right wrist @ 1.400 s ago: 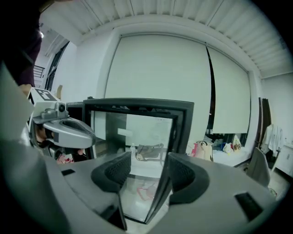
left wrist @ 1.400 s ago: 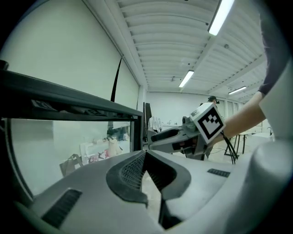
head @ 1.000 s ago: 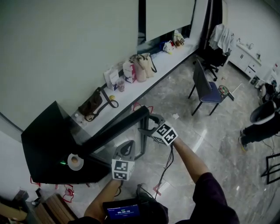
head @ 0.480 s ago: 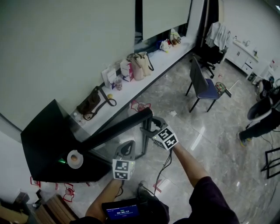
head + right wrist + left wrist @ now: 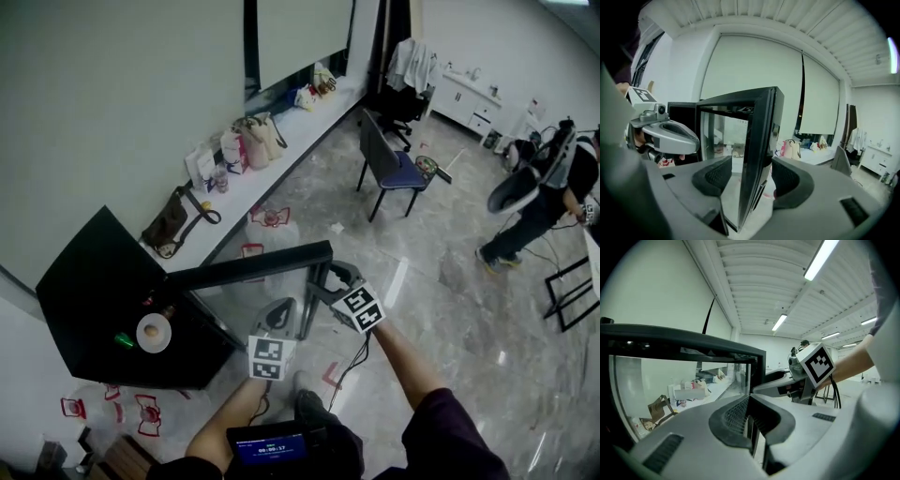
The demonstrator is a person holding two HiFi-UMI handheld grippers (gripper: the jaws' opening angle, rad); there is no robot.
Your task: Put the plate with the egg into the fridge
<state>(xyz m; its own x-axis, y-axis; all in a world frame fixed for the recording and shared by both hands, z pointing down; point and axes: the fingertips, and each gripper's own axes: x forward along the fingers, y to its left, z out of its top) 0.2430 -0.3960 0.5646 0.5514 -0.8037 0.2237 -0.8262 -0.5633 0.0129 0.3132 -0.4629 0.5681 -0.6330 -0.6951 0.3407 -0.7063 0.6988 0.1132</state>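
Our white round plate [image 5: 141, 337] with the brown egg [image 5: 156, 330] sits atop the black fridge [image 5: 89, 291]. Our left claw [image 5: 749, 404] is clenched, empty; our right claw [image 5: 750, 176], jaws just closing, straddles the glass door [image 5: 758, 140] edge, released.

Right tongs [image 5: 752, 177], jaws lately closing, around fridge door [image 5: 759, 131]

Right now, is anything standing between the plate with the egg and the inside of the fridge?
Nothing visible. The plate with the egg sits on top of the fridge, whose glass door is swung open. Its edge stands between the right hand-held gripper's jaws, which have just been closing. The inside is out of view.
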